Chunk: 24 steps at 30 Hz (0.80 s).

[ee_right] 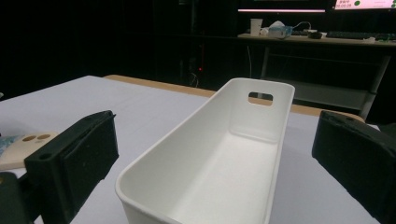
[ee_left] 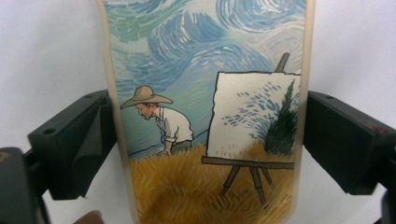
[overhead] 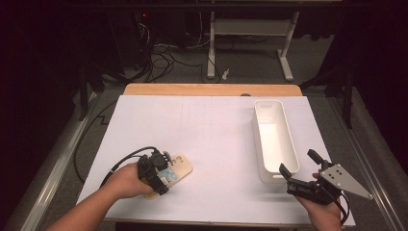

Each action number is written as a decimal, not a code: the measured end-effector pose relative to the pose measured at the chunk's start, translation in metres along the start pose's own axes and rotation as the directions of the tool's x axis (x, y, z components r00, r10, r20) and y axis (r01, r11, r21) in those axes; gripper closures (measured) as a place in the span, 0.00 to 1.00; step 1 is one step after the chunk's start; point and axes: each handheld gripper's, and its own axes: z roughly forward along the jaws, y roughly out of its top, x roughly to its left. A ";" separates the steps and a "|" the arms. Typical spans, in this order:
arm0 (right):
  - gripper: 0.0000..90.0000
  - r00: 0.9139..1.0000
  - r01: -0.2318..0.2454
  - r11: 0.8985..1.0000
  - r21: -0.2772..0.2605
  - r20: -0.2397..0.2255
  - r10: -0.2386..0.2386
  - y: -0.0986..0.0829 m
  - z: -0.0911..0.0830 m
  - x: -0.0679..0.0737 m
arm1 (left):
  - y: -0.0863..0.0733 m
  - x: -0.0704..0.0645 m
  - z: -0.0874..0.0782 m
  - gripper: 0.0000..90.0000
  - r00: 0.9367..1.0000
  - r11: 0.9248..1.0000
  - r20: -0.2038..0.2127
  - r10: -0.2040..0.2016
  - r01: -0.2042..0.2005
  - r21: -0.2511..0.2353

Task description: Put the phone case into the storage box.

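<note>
Lower left of the high view: the left hand-held gripper [overhead: 161,173] sits over a phone case [overhead: 179,168] lying flat on the white tabletop [overhead: 207,130], while the right hand-held gripper [overhead: 298,168], jaws spread and holding nothing, hovers at the near end of a long white bin [overhead: 274,137] at right. Centre of the left gripper view: the jaws flank the long edges of the phone case [ee_left: 205,116], touching or nearly so, though a firm clamp cannot be confirmed; the case looks light, thin, slightly flexible and smooth, best taken across its side rims. Centre of the right gripper view: the empty bin [ee_right: 219,158] lies between the open jaws.
</note>
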 end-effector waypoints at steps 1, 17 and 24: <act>0.01 1.000 0.001 1.000 -0.001 0.000 -0.001 0.000 0.000 0.000 | 0.000 0.000 0.000 0.10 1.000 1.000 0.001 -0.002 0.002 0.000; 0.01 1.000 0.000 1.000 -0.001 0.001 0.000 0.000 0.000 0.000 | 0.000 0.003 -0.004 0.13 1.000 1.000 0.013 -0.001 0.001 -0.014; 0.01 1.000 -0.002 1.000 0.000 0.002 0.002 0.000 0.000 0.000 | 0.001 0.005 -0.007 0.13 1.000 0.999 0.023 -0.013 0.014 -0.036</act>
